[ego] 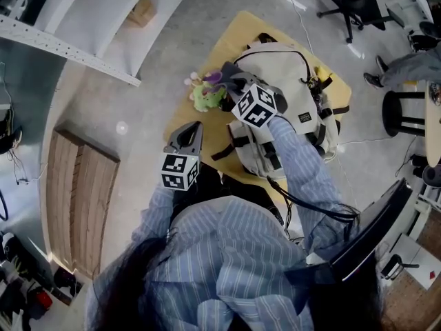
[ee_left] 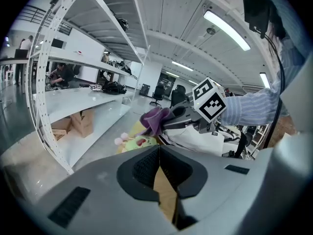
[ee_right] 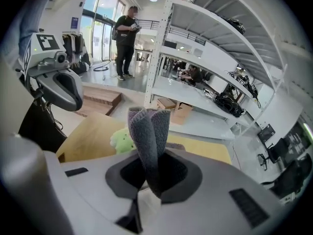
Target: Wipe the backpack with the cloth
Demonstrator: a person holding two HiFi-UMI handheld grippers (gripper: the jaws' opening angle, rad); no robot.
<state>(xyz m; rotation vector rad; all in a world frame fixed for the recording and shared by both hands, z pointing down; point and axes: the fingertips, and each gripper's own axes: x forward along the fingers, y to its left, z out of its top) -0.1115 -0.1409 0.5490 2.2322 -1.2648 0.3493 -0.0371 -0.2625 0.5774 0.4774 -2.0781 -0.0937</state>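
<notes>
A cream backpack [ego: 289, 95] with black straps lies on the wooden table [ego: 234, 36]. My right gripper [ego: 233, 83] hovers over the backpack's left end, shut on a folded grey-purple cloth [ego: 224, 73]. In the right gripper view the cloth [ee_right: 148, 131] stands up out of the shut jaws. The left gripper view shows the cloth [ee_left: 154, 119] hanging above the backpack [ee_left: 195, 138]. My left gripper [ego: 192, 129] is off the table's near-left edge, apart from the backpack. It is shut with nothing held [ee_left: 157, 168].
A green plush toy [ego: 205, 96] sits on the table just left of the backpack. White metal shelving [ego: 89, 26] runs along the far left, with a wooden pallet [ego: 79, 205] on the floor. A stool [ego: 403, 109], an office chair [ego: 355, 2] and a seated person [ego: 406, 67] are at the right.
</notes>
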